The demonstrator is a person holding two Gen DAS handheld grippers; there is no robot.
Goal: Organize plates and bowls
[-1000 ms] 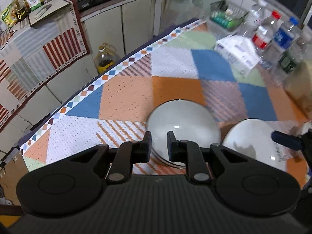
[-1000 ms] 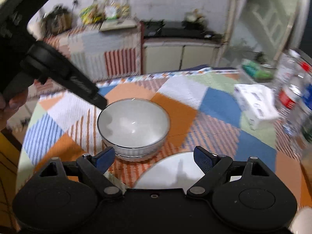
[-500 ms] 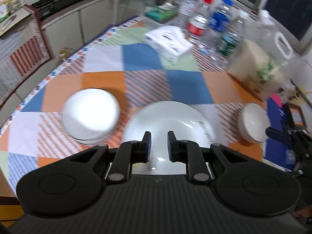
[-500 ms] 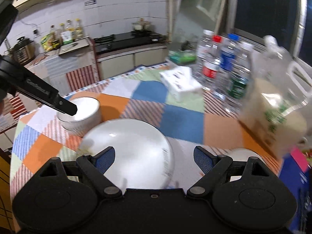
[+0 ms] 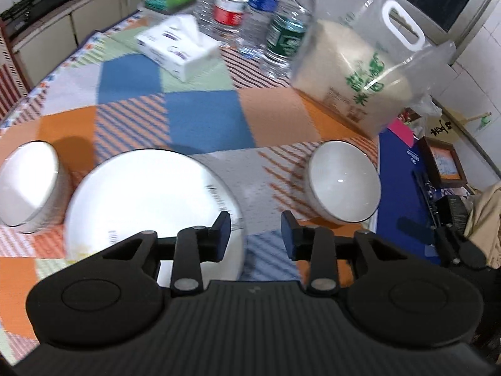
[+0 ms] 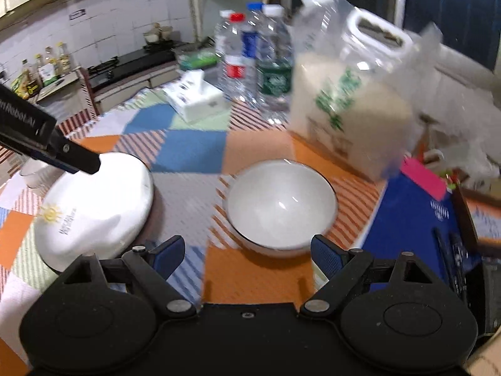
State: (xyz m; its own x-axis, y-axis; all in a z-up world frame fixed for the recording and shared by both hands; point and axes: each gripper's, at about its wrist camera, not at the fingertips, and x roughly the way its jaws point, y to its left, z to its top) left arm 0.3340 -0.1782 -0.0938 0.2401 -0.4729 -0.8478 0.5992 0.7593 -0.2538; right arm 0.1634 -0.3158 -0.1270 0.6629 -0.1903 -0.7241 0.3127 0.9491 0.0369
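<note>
A large white plate (image 5: 150,206) lies on the checked tablecloth, with one white bowl (image 5: 28,185) to its left and another white bowl (image 5: 344,181) to its right. My left gripper (image 5: 255,235) hovers over the cloth between the plate and the right bowl; its jaws are opening with nothing between them. In the right wrist view that right bowl (image 6: 281,203) sits just ahead of my right gripper (image 6: 247,257), which stands wide open and empty. The plate (image 6: 100,206) lies at the left, partly under the left gripper's finger (image 6: 62,153).
Behind the dishes stand a tissue box (image 5: 178,47), several water bottles (image 5: 250,9) and a big clear bag of rice (image 5: 353,72). A blue folder (image 5: 404,194) lies at the table's right edge. A kitchen counter (image 6: 131,65) runs along the far wall.
Both views have swept to the right across the table, bringing the right bowl and rice bag into view. The left jaws have gone from shut to partly open. The right jaws stayed wide.
</note>
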